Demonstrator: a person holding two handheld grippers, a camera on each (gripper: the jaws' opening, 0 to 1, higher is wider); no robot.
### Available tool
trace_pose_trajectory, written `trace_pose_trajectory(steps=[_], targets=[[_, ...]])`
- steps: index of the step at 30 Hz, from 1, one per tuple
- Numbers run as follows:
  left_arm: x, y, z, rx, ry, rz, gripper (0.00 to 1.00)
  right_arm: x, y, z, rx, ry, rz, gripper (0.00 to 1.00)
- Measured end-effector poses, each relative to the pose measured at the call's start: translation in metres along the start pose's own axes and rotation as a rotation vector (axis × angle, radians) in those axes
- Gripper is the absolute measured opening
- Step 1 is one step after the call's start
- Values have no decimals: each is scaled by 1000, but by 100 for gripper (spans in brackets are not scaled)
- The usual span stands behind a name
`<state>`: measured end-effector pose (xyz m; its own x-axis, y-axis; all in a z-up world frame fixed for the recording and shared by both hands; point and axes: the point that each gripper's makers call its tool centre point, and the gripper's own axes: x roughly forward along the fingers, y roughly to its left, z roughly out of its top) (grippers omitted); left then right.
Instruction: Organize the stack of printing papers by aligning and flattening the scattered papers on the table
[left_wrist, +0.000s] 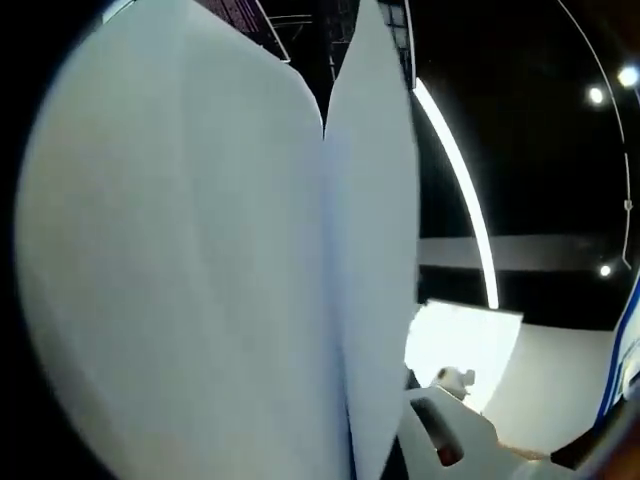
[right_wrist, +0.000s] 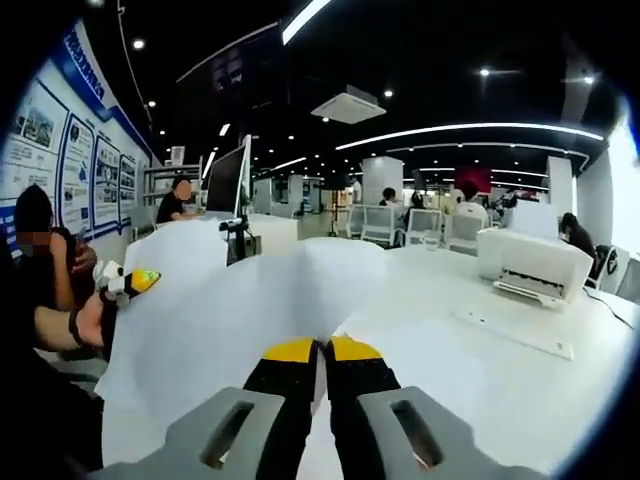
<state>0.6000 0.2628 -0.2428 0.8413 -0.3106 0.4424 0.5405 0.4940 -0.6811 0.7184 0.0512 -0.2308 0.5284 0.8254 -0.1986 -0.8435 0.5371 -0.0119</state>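
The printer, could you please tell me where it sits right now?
In the right gripper view, the white printer sits on the white table, right of the hand-held gripper and the lifted papers.

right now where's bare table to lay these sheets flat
Bare table lies right of the right hand-held gripper, bordered by the printer behind. Left of it, the lifted papers crowd the surface, with a person's hand at their edge.

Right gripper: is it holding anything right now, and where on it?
Yes. The right gripper is shut on the paper stack, its yellow-tipped fingers pinching the near edge.
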Motion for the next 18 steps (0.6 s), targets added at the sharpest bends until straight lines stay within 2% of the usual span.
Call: trace_pose_trajectory(steps=[3, 11, 18], targets=[[0, 0, 0, -3, -2, -1, 7, 6, 13, 4, -4, -10, 32, 0], [0, 2, 1, -4, -1, -4, 8, 19, 28, 2, -42, 3, 63, 1], [1, 3, 2, -7, 0, -10, 8, 26, 35, 1, -41, 10, 77, 1]])
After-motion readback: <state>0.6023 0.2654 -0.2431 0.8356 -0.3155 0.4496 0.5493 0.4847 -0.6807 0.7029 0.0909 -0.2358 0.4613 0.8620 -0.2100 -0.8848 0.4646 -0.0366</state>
